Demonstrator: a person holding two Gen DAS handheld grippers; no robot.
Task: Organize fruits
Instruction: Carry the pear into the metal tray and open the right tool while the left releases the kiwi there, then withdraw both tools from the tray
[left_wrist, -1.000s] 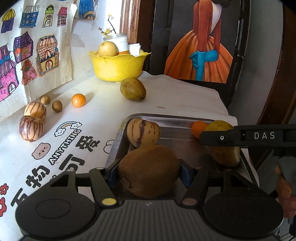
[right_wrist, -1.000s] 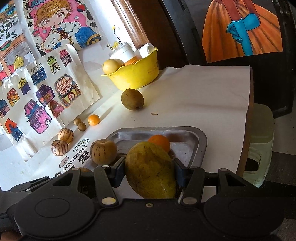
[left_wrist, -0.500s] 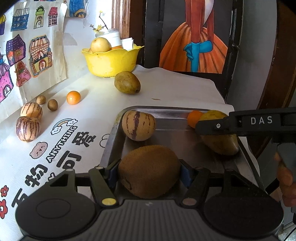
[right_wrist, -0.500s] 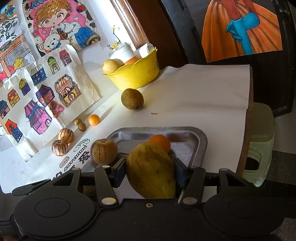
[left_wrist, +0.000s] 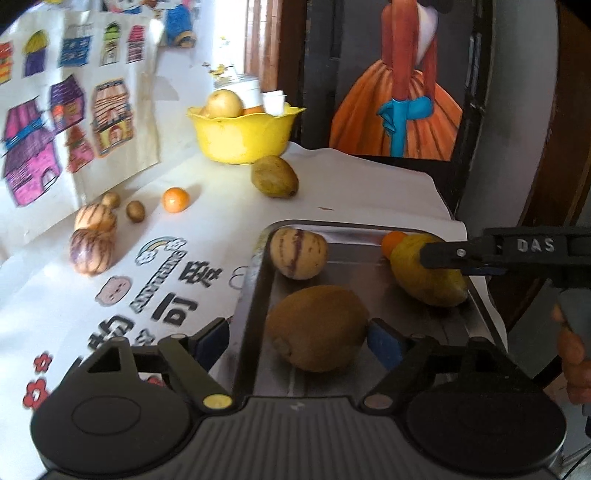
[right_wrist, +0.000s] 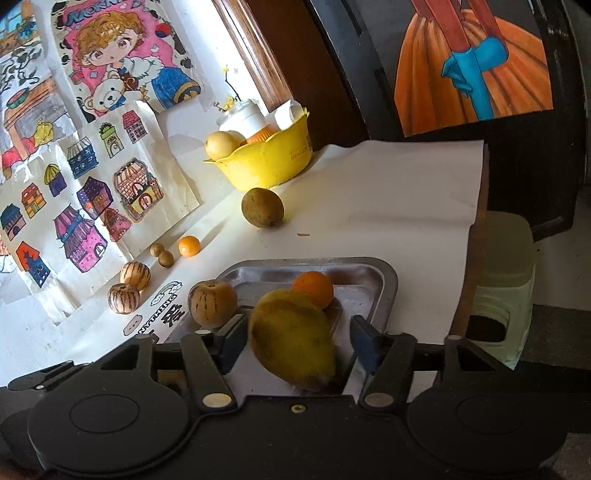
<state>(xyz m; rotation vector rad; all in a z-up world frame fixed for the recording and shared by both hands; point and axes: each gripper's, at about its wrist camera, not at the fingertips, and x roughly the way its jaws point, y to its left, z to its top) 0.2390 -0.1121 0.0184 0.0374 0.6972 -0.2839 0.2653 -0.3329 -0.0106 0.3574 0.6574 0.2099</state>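
Note:
A metal tray (left_wrist: 258, 280) holds a brown fuzzy fruit (left_wrist: 317, 326), a striped melon (left_wrist: 298, 253), a yellow-green mango (left_wrist: 428, 275) and a small orange (left_wrist: 393, 242). My left gripper (left_wrist: 297, 343) straddles the brown fruit with its jaws opening. Its left pad stands clear outside the tray's rim, and the right pad is at the fruit's side. In the right wrist view, my right gripper (right_wrist: 298, 341) is around the mango (right_wrist: 291, 339), jaws opening with a gap on each side. The orange (right_wrist: 314, 288) sits just behind the mango. The right gripper's finger (left_wrist: 517, 251) crosses the left wrist view.
A yellow bowl (left_wrist: 243, 136) of fruit stands at the back by the wall. Loose on the white cloth are another brown fruit (left_wrist: 275, 176), a small orange (left_wrist: 176, 199), two striped melons (left_wrist: 92, 251) and small brown fruits (left_wrist: 135, 211). A pale stool (right_wrist: 502, 288) stands past the table's right edge.
Both grippers' pads have spread away from the fruits they were pressing. The brown fruit and the mango now lie loose in the tray. The left wrist view has shifted a little.

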